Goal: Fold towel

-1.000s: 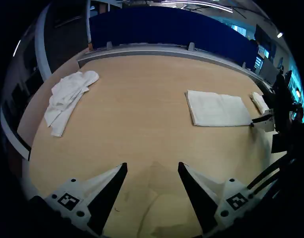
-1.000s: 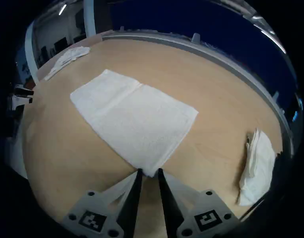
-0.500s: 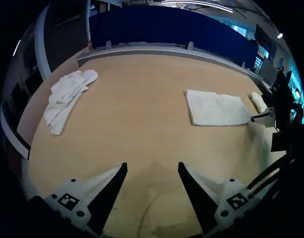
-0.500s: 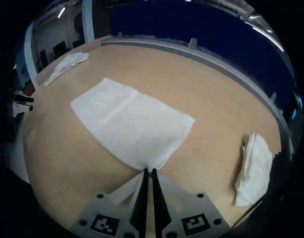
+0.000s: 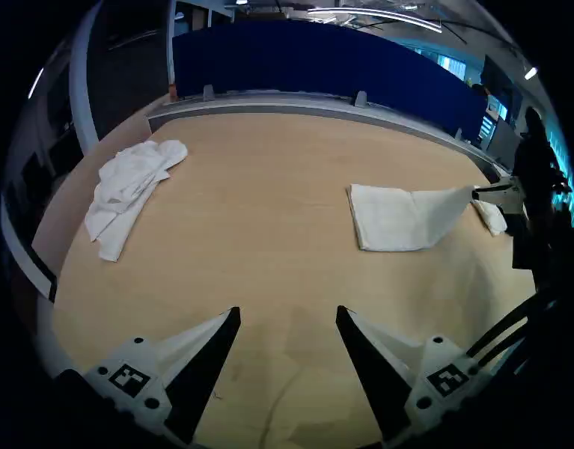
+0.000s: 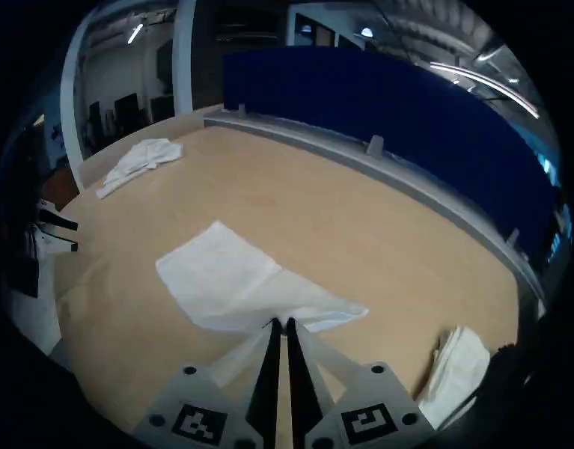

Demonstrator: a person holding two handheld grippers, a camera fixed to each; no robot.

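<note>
A table (image 6: 324,217) is backed by a divider (image 6: 376,90). The towel (image 6: 227,284) is pinched by its corner in the right gripper (image 6: 281,323); the left gripper (image 5: 287,310) is spread.

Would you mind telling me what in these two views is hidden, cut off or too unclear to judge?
1. Right gripper view: how much of the towel corner is pinched; the shut right gripper covers it.
2. Right gripper view: the folded stack runs off the lower right edge, so its layers cannot be counted.
3. Left gripper view: the person at the right edge is a dark silhouette.
4. Left gripper view: the crumpled cloth is too small to count pieces.
</note>
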